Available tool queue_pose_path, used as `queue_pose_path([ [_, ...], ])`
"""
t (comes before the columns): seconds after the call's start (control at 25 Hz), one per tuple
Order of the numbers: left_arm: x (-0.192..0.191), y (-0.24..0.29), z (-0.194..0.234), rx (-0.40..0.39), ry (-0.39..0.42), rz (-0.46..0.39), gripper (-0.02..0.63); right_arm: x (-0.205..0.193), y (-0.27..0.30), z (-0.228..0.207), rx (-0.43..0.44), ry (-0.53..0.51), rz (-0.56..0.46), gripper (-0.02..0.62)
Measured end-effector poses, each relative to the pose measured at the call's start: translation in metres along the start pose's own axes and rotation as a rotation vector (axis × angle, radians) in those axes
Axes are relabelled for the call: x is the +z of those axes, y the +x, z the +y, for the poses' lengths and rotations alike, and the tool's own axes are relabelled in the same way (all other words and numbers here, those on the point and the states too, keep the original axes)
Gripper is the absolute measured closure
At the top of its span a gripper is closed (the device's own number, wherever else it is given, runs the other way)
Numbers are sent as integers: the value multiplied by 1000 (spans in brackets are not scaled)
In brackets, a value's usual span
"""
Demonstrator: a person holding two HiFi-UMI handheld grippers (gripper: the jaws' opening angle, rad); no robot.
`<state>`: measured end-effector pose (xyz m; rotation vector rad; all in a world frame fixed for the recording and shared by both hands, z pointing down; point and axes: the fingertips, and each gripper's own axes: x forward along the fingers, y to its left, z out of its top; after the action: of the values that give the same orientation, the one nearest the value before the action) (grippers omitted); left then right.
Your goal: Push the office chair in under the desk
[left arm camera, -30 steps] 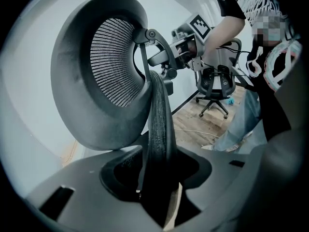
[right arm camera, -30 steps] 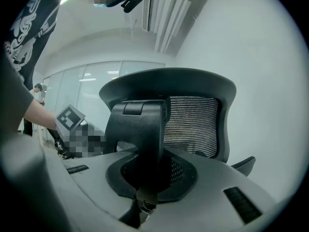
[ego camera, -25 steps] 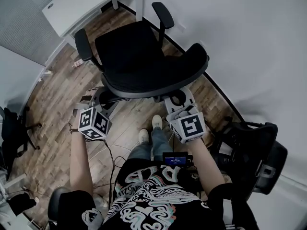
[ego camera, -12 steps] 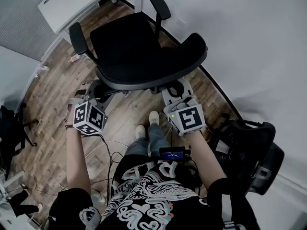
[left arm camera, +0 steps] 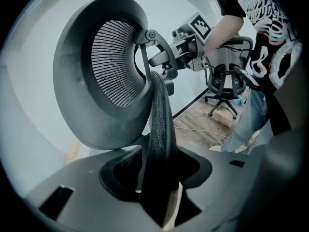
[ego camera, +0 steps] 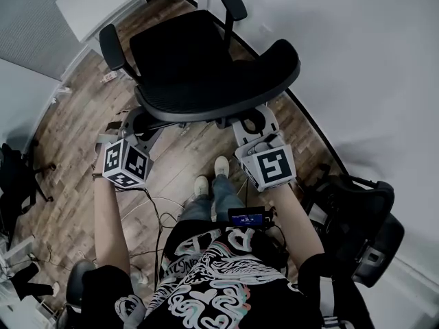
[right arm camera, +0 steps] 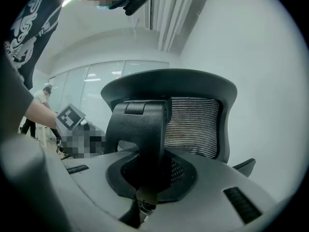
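Office chair (ego camera: 185,53) held by its backrest (ego camera: 274,67), counter (ego camera: 103,5) just ahead of it.
The left claw (left arm camera: 157,197), tilted down, pinches the rim (left arm camera: 159,120); the right claw (right arm camera: 145,192), near level, clamps the back bracket (right arm camera: 140,124); wall (ego camera: 357,60) close beside it.

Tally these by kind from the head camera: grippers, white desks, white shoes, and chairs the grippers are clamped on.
Grippers: 2, left gripper, right gripper
White desk: 1
White shoes: 2
Office chair, clamped: 1
Total: 6
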<state>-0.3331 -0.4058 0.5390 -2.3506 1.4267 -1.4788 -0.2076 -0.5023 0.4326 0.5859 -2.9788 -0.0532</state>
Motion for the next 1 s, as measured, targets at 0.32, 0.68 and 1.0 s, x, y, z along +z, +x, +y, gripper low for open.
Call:
queue_pose_path([
  [0.32,-2,6,11,12,-23,7,393,1,14,-7,25,-7,-7,557],
  [0.68,-1,16,31,38,-56,18,388,5,35,-23,58,-18,-7,557],
  [1.0,-1,21,49,61,-75,22,388,11,56,-34,77,-24,-23,557],
])
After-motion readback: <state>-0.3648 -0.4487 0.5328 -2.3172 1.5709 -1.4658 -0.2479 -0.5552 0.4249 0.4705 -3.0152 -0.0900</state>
